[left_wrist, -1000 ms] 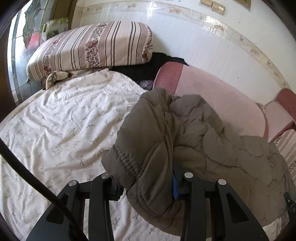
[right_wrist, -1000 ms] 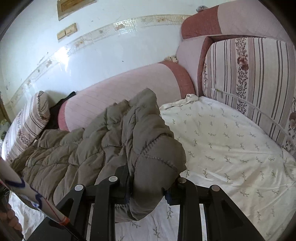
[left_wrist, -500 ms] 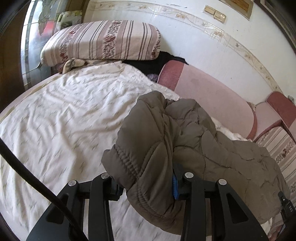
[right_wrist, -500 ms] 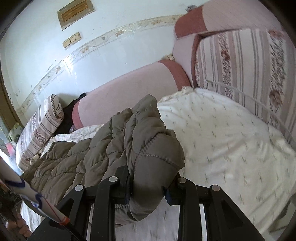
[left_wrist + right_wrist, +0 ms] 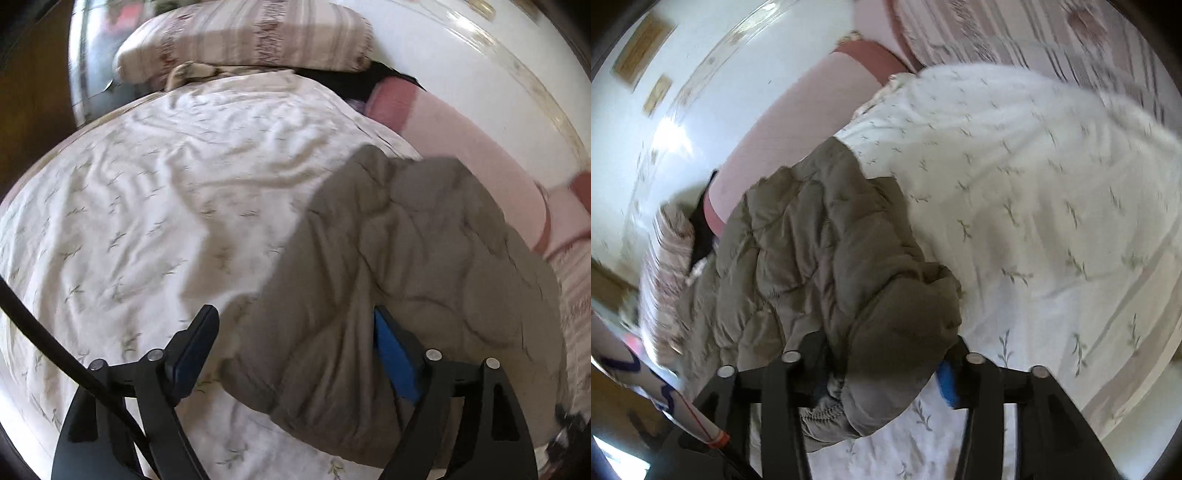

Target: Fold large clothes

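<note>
An olive-brown quilted jacket (image 5: 406,240) lies bunched on the white leaf-print bed sheet (image 5: 147,203). My left gripper (image 5: 295,321) straddles its near cuffed end, jaws opening. The left finger stands clear of the cloth, and the blue pad (image 5: 391,354) is beside a fold. In the right wrist view the jacket (image 5: 812,240) runs away to the left over the sheet (image 5: 1034,166). My right gripper (image 5: 886,347) has a puffy cuffed end between its opening jaws. Its blue pad (image 5: 945,380) shows just off the fabric.
A striped pillow (image 5: 251,37) and a black garment (image 5: 343,79) lie at the far end. A pink bolster (image 5: 461,136) runs along the tiled wall. A striped cushion (image 5: 1034,29) backs the bed's other end. A cable (image 5: 44,339) crosses the left view.
Both grippers came down toward the bed with the jacket ends. Both pairs of jaws, shut on the fabric before, have spread apart, and the jacket now rests on the sheet.
</note>
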Action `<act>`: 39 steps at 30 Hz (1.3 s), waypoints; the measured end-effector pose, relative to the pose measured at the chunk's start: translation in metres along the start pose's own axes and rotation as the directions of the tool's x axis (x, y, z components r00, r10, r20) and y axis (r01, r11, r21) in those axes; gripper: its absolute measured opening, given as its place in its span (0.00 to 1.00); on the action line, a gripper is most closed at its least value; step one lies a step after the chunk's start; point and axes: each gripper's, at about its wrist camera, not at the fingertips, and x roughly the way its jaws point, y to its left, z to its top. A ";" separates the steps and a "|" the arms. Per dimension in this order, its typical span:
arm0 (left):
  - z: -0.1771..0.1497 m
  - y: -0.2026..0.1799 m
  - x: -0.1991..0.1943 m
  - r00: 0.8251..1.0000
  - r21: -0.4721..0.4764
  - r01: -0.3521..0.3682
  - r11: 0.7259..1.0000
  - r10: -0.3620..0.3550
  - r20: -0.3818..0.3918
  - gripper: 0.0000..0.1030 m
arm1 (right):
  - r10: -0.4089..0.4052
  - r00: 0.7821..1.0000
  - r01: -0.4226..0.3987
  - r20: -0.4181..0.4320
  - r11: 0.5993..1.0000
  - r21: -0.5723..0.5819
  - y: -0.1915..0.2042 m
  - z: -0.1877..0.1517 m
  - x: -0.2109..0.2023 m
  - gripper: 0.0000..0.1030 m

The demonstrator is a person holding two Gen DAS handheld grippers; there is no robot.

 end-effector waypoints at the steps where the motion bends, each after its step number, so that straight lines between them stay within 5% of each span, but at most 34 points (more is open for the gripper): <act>1: 0.000 0.004 -0.001 1.000 -0.015 0.002 1.000 -0.002 0.003 0.82 | 0.007 1.000 -0.006 -0.005 0.999 0.035 -0.008 0.000 -0.002 0.60; 7: 0.000 0.006 -0.014 0.996 -0.024 -0.038 0.999 0.040 0.074 0.82 | 0.081 0.996 -0.075 -0.034 0.986 0.152 -0.033 -0.002 -0.010 0.64; 10: 0.003 0.012 -0.028 0.979 -0.067 -0.119 0.991 0.128 0.160 0.82 | 0.073 0.997 -0.068 -0.029 0.986 0.151 -0.032 -0.003 -0.014 0.64; 14: 0.004 0.015 -0.031 0.972 -0.094 -0.132 0.987 0.147 0.184 0.82 | 0.100 0.994 -0.091 -0.039 0.978 0.190 -0.037 -0.003 -0.015 0.64; 17: 0.003 0.005 -0.037 0.963 -0.058 -0.140 0.988 0.149 0.223 0.82 | 0.114 0.993 -0.102 -0.039 0.967 0.234 -0.043 -0.003 -0.017 0.64; 24: -0.011 -0.053 -0.052 0.937 0.164 -0.132 0.978 0.069 0.342 0.82 | -0.007 0.998 -0.010 0.057 0.957 0.288 -0.058 0.005 -0.038 0.64; 27: -0.022 -0.080 -0.051 0.934 0.265 -0.120 0.957 0.018 0.356 0.82 | -0.068 0.987 0.038 0.146 0.979 0.199 -0.045 0.008 -0.053 0.64; 29: -0.031 -0.098 -0.051 0.933 0.327 -0.109 0.939 -0.017 0.360 0.82 | -0.062 0.971 0.055 0.229 0.998 0.039 -0.011 0.005 -0.063 0.64; 32: -0.050 -0.129 -0.047 0.936 0.431 -0.086 0.898 -0.075 0.343 0.82 | -0.045 0.955 0.107 0.294 0.974 -0.201 0.040 -0.009 -0.064 0.64; 36: -0.069 -0.155 -0.034 0.950 0.518 -0.068 0.853 -0.102 0.294 0.82 | 0.007 0.972 0.092 0.236 0.910 -0.404 0.090 -0.036 -0.037 0.64; 39: -0.075 -0.164 -0.017 0.963 0.553 -0.093 0.828 -0.066 0.261 0.83 | -0.034 0.978 0.130 0.207 0.873 -0.470 0.107 -0.049 -0.015 0.64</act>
